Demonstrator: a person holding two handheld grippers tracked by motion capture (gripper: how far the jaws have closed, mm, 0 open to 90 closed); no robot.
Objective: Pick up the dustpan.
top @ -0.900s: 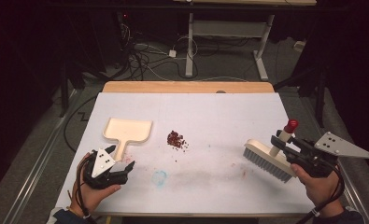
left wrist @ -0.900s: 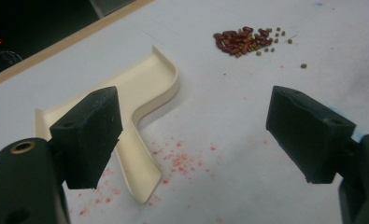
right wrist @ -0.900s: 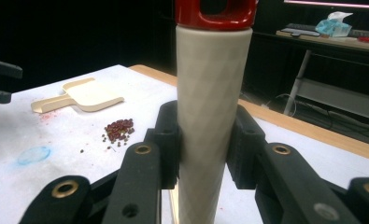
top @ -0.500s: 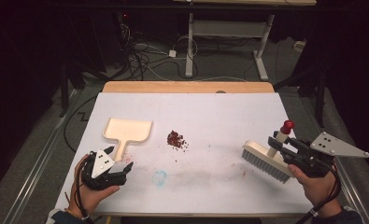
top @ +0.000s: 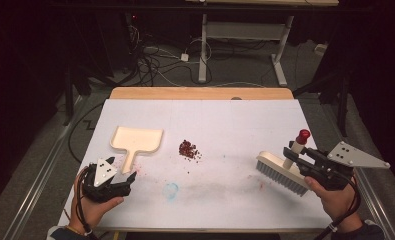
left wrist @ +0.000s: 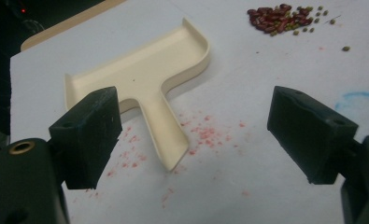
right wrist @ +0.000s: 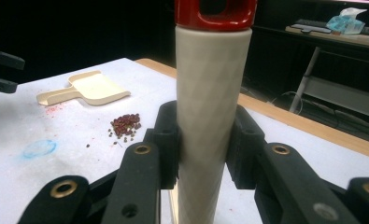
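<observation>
A cream dustpan [top: 137,140] lies flat at the table's left, its handle pointing toward the near edge. My left gripper [top: 122,169] rests just short of that handle, open. In the left gripper view the dustpan handle [left wrist: 166,135] lies ahead between the wide-apart jaws of the left gripper [left wrist: 191,116], untouched. A small pile of red and green beans [top: 188,148] sits mid-table. At the right, my right gripper [top: 292,156] is shut on the upright cream, red-capped handle [right wrist: 212,70] of a brush [top: 280,172], whose bristles rest on the table.
The white tabletop [top: 225,120] carries red crumbs near the dustpan handle and a faint blue ring [top: 171,190]. Its wooden far edge [top: 200,93] faces a dark floor with cables and a desk frame.
The right gripper has drifted slightly left with the brush. The left gripper has shifted a little to the left, jaws still wide apart.
</observation>
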